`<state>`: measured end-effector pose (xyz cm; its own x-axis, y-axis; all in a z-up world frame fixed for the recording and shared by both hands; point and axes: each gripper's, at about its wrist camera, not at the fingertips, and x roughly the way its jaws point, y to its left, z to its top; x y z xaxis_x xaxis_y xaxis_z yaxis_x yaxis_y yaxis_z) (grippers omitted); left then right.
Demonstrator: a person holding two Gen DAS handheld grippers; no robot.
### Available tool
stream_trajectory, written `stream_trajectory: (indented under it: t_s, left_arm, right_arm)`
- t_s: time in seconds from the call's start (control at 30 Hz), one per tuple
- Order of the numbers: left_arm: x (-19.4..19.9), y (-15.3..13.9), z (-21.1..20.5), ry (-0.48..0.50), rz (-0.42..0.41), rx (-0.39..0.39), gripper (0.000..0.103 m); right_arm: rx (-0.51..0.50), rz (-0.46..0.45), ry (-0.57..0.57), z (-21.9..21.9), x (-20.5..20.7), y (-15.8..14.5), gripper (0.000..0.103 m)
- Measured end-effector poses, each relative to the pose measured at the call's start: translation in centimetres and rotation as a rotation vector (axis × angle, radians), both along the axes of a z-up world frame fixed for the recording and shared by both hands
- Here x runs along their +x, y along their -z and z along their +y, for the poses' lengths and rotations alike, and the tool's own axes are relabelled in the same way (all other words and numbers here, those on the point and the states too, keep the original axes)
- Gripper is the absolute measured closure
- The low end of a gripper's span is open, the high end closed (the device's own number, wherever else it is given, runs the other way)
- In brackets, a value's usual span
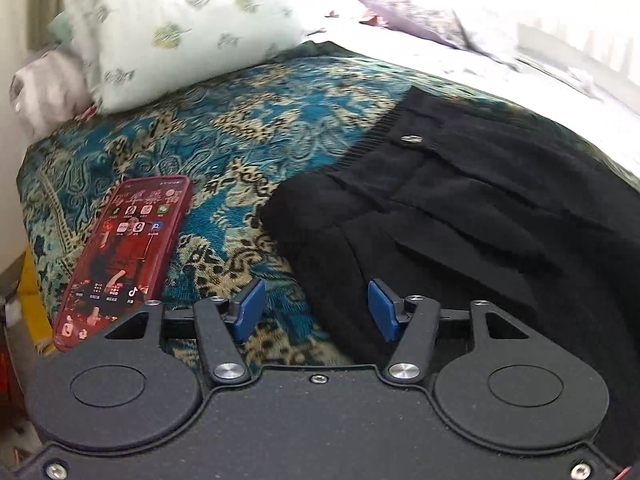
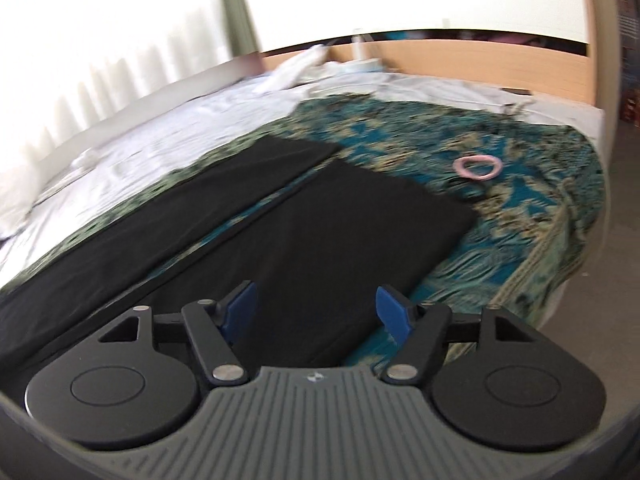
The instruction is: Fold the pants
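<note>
Black pants (image 1: 452,216) lie on a teal and gold patterned bedspread (image 1: 224,136). The left wrist view shows the waistband end with a silver button (image 1: 410,139) and a bunched near corner. My left gripper (image 1: 318,310) is open and empty, just above that near waist corner. The right wrist view shows the two legs (image 2: 320,232) spread flat and slightly apart, hems toward the far side. My right gripper (image 2: 316,312) is open and empty, above the near leg's edge.
A phone in a red case (image 1: 120,256) lies on the bedspread left of the waist. A leaf-print pillow (image 1: 180,28) sits behind. A pink ring (image 2: 478,167) lies beyond the leg hems. White sheets (image 2: 168,136) and a wooden footboard (image 2: 480,64) border the bed.
</note>
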<state>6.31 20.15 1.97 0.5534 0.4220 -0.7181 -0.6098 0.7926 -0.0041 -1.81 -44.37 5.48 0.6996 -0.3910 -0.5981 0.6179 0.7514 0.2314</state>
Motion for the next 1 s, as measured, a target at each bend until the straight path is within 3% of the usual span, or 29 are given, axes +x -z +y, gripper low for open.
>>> stream_trajectory:
  t_s: [0.13,0.27,0.37,0.43,0.47,0.53,0.6,0.67,0.7,0.83,1.0]
  left_arm:
    - [0.8,1.0,0.8,-0.044,-0.011,-0.009,0.034]
    - [1.5,1.4,0.8,-0.065,-0.022,0.008,0.034]
    - [1.8,1.3,0.3,-0.058,-0.032,0.037,0.048]
    - [1.9,1.1,-0.5,-0.038,-0.039,0.064,0.068]
    - [2.0,1.0,-1.0,-0.039,-0.033,0.089,0.070]
    - [2.1,0.9,-1.7,-0.056,-0.016,0.140,0.085]
    - [2.0,1.0,-2.0,-0.068,-0.016,0.154,0.088]
    - [1.8,0.9,-2.1,-0.077,-0.019,0.164,0.091]
    - [1.7,0.7,-2.3,-0.080,-0.017,0.178,0.096]
    - [1.5,0.0,-2.6,-0.083,-0.022,0.205,0.097]
    - [1.3,-0.9,-2.4,-0.083,-0.027,0.202,0.097]
  right_arm:
    - [0.045,0.009,0.088,-4.3,0.5,1.0,0.027]
    - [0.084,0.011,0.148,-7.4,1.0,2.4,0.029]
    - [0.102,0.017,0.173,-9.1,1.9,3.5,0.033]
    - [0.116,0.020,0.181,-9.9,2.6,4.2,0.040]
    - [0.121,0.026,0.184,-10.3,3.0,4.5,0.043]
    - [0.103,0.036,0.177,-10.4,3.5,4.7,0.048]
    - [0.069,0.055,0.152,-10.2,4.1,4.7,0.056]
    - [0.033,0.083,0.141,-10.0,4.6,4.6,0.073]
    - [0.019,0.097,0.138,-10.0,4.7,4.5,0.087]
    - [-0.010,0.106,0.121,-10.0,4.5,3.7,0.096]
    - [-0.108,0.125,0.135,-9.6,3.8,2.3,0.100]
